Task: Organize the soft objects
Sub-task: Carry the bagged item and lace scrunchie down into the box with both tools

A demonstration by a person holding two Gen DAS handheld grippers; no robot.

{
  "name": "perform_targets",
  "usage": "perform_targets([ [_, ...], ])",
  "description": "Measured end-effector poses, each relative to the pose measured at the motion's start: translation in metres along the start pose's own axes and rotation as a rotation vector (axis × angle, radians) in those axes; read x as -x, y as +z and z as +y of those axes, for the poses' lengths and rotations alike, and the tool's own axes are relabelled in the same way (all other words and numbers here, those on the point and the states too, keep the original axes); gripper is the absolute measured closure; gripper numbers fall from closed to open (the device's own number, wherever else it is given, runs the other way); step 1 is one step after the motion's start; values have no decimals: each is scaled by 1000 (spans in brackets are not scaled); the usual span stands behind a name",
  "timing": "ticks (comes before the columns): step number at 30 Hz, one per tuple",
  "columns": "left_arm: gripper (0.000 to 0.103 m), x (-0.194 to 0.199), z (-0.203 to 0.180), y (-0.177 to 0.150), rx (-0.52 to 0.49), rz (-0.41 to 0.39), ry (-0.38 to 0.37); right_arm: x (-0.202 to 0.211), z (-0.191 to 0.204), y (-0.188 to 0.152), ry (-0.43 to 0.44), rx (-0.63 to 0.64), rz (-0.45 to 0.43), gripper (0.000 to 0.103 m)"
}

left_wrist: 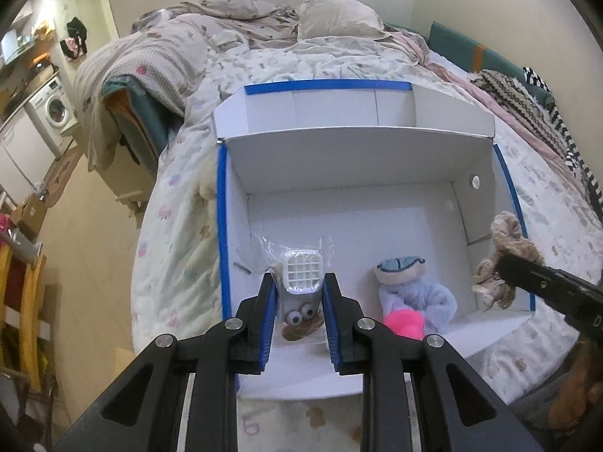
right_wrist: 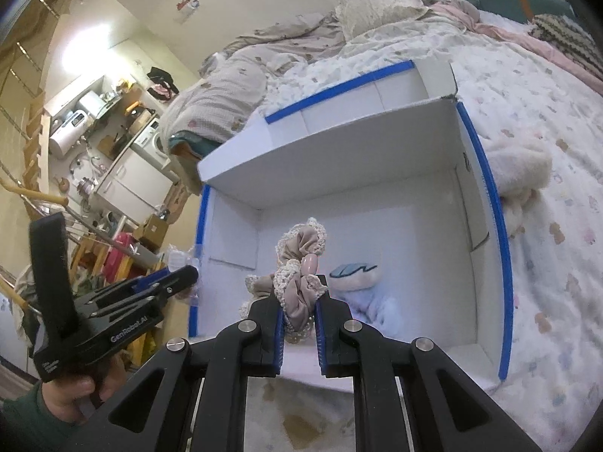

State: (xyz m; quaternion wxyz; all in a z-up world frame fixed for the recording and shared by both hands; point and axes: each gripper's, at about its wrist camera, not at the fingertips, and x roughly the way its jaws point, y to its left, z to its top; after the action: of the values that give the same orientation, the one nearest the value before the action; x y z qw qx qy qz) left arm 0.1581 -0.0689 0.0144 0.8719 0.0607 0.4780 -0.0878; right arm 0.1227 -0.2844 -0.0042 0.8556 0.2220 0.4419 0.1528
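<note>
A white cardboard box [left_wrist: 339, 165] with blue-taped edges lies open on the bed. My left gripper [left_wrist: 299, 286] is shut on a small toy in clear plastic wrap [left_wrist: 303, 273], with a white grid top and googly eyes, held over the box's left side. My right gripper [right_wrist: 299, 292] is shut on a beige lace-trimmed scrunchie [right_wrist: 301, 260], held over the box [right_wrist: 339, 203]. In the left wrist view the scrunchie [left_wrist: 501, 256] hangs at the box's right wall. A pale blue plush [left_wrist: 414, 290] with a pink part [left_wrist: 403, 322] lies on the box floor; the plush [right_wrist: 358, 275] shows behind the scrunchie.
The box sits on a floral quilt [left_wrist: 181, 233] with rumpled bedding and a pillow [left_wrist: 331, 15] behind. A cream fluffy item [right_wrist: 520, 165] lies right of the box. A washing machine [left_wrist: 52, 109] and kitchen clutter stand at the far left. A person's hand [right_wrist: 68, 391] holds the left gripper.
</note>
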Motion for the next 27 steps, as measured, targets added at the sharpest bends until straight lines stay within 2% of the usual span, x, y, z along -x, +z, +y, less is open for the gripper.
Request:
perform_targets([
  [6, 82, -34, -8, -2, -6, 23, -13, -29, -18, -6, -43, -33, 47, 88],
  [11, 82, -57, -7, -4, 49, 62, -45, -47, -23, -10, -61, -56, 73, 88],
  [16, 82, -72, -14, -8, 8, 86, -29, -62, -22, -13, -65, -66, 119, 88],
  [23, 82, -82, -14, -9, 13, 96, -37, -77, -20, -12, -73, -77, 148, 88],
  [27, 82, -87, -21, -14, -27, 114, 1, -85, -21, -12, -69, -78, 172, 88],
])
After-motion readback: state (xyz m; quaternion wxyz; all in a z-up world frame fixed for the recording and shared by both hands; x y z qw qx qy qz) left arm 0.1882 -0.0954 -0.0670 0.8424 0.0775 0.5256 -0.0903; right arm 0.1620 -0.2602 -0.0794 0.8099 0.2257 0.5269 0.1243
